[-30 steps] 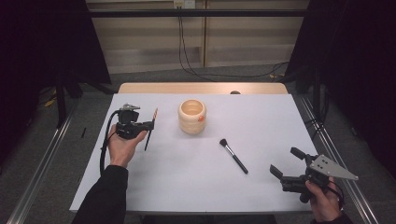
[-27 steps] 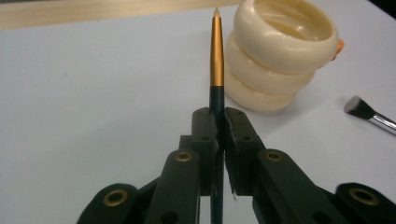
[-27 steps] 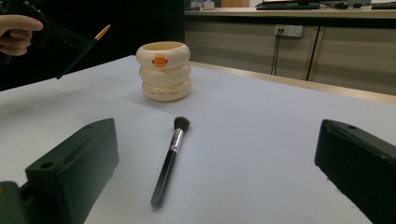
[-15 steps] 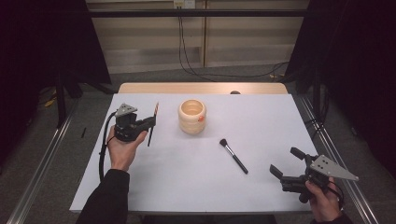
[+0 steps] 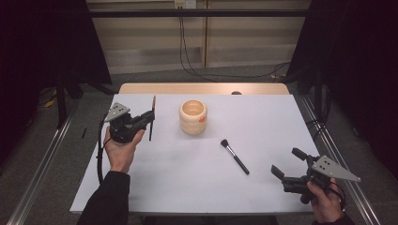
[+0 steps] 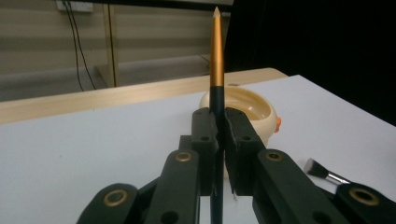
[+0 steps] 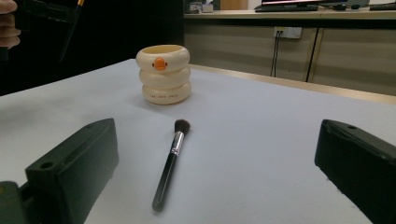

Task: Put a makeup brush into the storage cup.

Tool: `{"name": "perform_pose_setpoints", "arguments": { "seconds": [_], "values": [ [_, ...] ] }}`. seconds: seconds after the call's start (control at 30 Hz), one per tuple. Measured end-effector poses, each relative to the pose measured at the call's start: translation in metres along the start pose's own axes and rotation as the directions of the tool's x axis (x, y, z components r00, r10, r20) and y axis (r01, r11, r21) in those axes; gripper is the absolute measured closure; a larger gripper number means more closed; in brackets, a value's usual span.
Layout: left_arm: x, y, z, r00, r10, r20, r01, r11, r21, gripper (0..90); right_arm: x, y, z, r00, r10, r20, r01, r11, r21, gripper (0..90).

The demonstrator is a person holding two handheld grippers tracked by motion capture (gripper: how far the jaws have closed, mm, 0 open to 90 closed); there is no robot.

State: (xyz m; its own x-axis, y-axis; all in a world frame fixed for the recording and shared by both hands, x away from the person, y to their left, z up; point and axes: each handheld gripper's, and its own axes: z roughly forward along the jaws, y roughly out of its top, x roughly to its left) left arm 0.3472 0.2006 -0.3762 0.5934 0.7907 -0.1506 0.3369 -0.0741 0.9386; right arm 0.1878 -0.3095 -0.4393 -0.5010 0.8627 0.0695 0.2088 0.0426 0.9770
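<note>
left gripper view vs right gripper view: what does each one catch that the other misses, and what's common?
Left gripper view alone: the left gripper up close, jaws shut on the upright pencil-like brush, gold upper part, pale tip.
Right gripper view alone: the right gripper with jaws wide apart, the cup's orange beak face-on, and the makeup brush full length.
Both: cream ringed cup, makeup brush, white table.

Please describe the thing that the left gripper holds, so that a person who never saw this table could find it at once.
Start from the cream ringed cup near the middle of the white table. To its left, the left gripper is shut on a thin brush held upright above the table. Unlike the black makeup brush lying flat, it has a gold upper part and a pointed pale tip.
</note>
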Motion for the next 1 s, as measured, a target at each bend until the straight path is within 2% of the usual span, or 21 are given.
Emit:
{"name": "perform_pose_setpoints", "arguments": {
  "seconds": [0.07, 0.13, 0.17, 0.2, 0.4, 0.43, 0.6, 0.7, 0.8, 0.97, 1.0],
  "values": [
    [-0.002, 0.001, -0.001, 0.9999, 0.007, -0.014, -0.007, 1.0, -0.006, 83.5, 0.0, 0.0, 0.0, 1.0, -0.001, 0.003, 0.001, 1.0, -0.002, 0.0],
    [-0.003, 0.002, -0.001, 0.9999, 0.017, 0.001, -0.017, 0.9998, -0.005, 83.5, 0.0, 0.0, 0.0, 1.0, 0.003, 0.007, -0.003, 1.0, -0.005, 0.0],
    [-0.003, 0.002, -0.001, 0.9997, 0.022, -0.01, -0.022, 0.9997, -0.01, 83.5, 0.0, 0.0, 0.0, 1.0, 0.004, 0.009, -0.004, 1.0, -0.004, 0.0],
    [-0.003, 0.002, 0.0, 0.9998, 0.02, 0.001, -0.02, 0.9997, -0.015, 83.5, 0.0, 0.0, 0.0, 1.0, 0.003, 0.006, -0.003, 1.0, -0.003, 0.0],
    [-0.007, 0.008, -0.002, 0.9993, 0.037, -0.007, -0.037, 0.9984, -0.042, 83.4, 0.0, 0.0, 0.0, 1.0, 0.002, 0.004, -0.002, 1.0, -0.001, 0.0],
    [-0.007, 0.01, -0.002, 0.9993, 0.037, 0.004, -0.037, 0.9982, -0.048, 83.5, 0.0, 0.0, 0.0, 0.9999, 0.006, 0.008, -0.006, 1.0, -0.005, 0.0],
    [-0.012, 0.015, -0.001, 0.9993, 0.036, 0.007, -0.036, 0.9973, -0.064, 83.5, 0.0, 0.0, 0.0, 1.0, 0.003, 0.009, -0.003, 1.0, -0.007, 0.0],
    [-0.014, 0.017, -0.001, 0.9989, 0.037, 0.028, -0.035, 0.9966, -0.075, 83.5, 0.001, 0.0, 0.0, 0.9999, 0.011, 0.01, -0.011, 1.0, -0.01, 0.0],
    [-0.019, 0.019, 0.001, 0.9968, 0.062, 0.05, -0.059, 0.9964, -0.061, 83.5, 0.0, 0.0, 0.0, 1.0, 0.001, 0.003, -0.001, 1.0, -0.004, 0.0],
    [-0.025, 0.022, 0.007, 0.9942, 0.064, 0.086, -0.059, 0.9966, -0.057, 83.5, 0.0, 0.0, 0.0, 0.9999, 0.01, 0.007, -0.01, 1.0, -0.01, 0.0],
    [-0.026, 0.023, 0.008, 0.9949, 0.058, 0.083, -0.053, 0.9969, -0.059, 83.5, 0.0, 0.0, 0.0, 0.9999, 0.009, 0.007, -0.009, 1.0, -0.01, 0.0]
  ]
}}
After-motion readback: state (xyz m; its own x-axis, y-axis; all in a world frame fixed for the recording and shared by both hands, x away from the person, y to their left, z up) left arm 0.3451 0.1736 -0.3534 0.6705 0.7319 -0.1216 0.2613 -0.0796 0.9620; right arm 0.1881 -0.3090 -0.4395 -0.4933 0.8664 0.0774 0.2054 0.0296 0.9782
